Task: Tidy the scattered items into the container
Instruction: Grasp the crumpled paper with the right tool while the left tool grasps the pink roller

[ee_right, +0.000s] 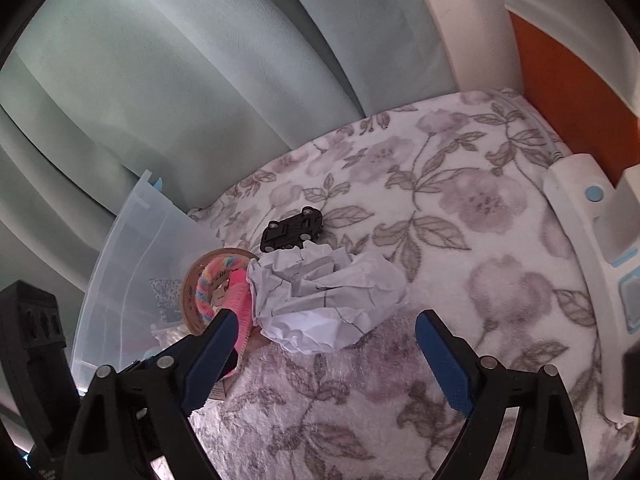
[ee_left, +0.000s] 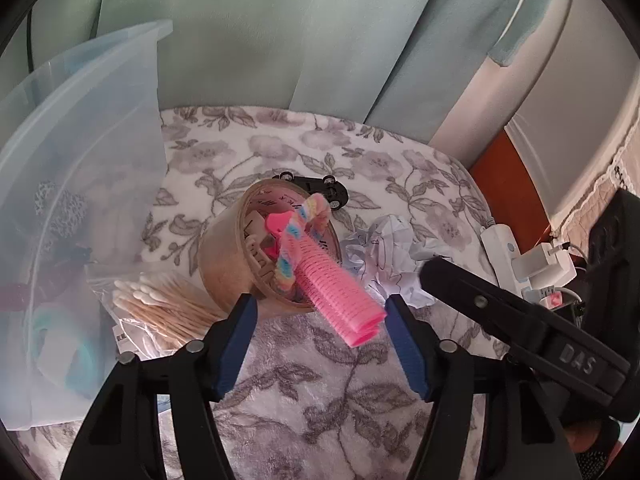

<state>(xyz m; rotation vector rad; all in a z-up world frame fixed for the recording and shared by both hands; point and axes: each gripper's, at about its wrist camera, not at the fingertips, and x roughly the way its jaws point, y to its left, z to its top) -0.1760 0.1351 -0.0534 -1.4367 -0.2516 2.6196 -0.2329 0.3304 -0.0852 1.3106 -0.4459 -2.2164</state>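
Between my left gripper's (ee_left: 318, 342) parted pads, untouched, the pink hair roller (ee_left: 336, 284) slants out of the tape roll (ee_left: 240, 248) toward me, while my open right gripper (ee_right: 328, 356) faces the crumpled paper (ee_right: 324, 300).

You had one clear container (ee_left: 80, 128), one tape roll (ee_left: 232, 256), one pink hair roller (ee_left: 340, 296), one fuzzy rainbow loop (ee_left: 296, 240), one toy car (ee_right: 292, 230), one crumpled paper ball (ee_right: 328, 300), one cotton swab bag (ee_left: 160, 312) and one power strip (ee_right: 580, 216).
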